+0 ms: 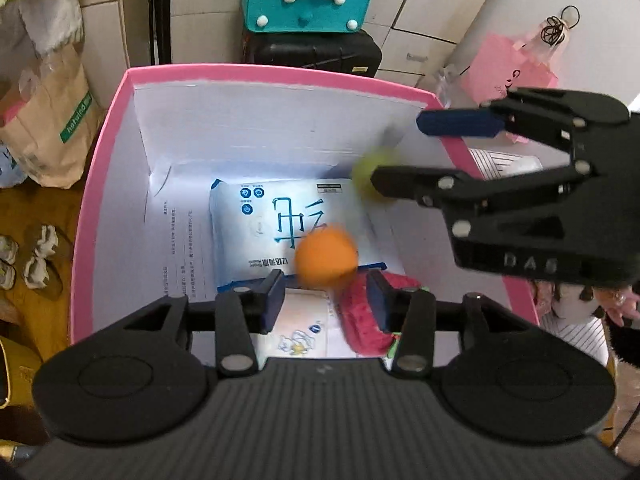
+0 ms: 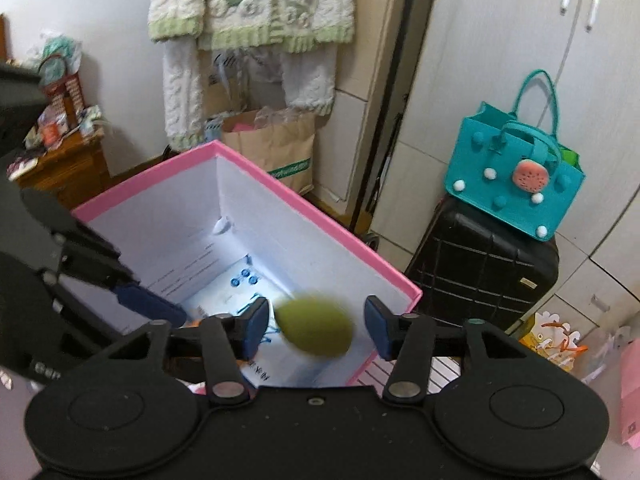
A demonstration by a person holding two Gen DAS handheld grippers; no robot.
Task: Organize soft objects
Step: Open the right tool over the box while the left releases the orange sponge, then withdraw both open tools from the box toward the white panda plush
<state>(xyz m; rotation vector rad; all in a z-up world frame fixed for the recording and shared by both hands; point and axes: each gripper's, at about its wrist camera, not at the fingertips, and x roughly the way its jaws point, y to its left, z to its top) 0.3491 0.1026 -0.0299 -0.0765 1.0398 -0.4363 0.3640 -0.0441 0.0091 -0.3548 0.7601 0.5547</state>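
Note:
A pink box [image 1: 120,92] with white inner walls holds a blue-and-white tissue pack [image 1: 256,220] and a red plush [image 1: 360,316]. My left gripper [image 1: 326,300] is open above the box; a blurred orange ball [image 1: 326,258] is in the air just beyond its fingertips. My right gripper [image 2: 316,324] is open over the box's near corner [image 2: 412,292]; a blurred green ball [image 2: 316,328] sits loose between its fingers, touching neither. The right gripper also shows in the left wrist view [image 1: 400,152], with the green ball [image 1: 374,170] beside it. The left gripper's finger [image 2: 148,304] shows in the right wrist view.
A black suitcase [image 2: 480,272] with a teal felt bag [image 2: 516,176] on top stands behind the box. A brown paper bag [image 2: 276,148] leans by the wall under a hanging knit sweater [image 2: 248,4]. A pink bag [image 1: 508,68] hangs at right. A wooden cabinet [image 2: 68,168] stands at left.

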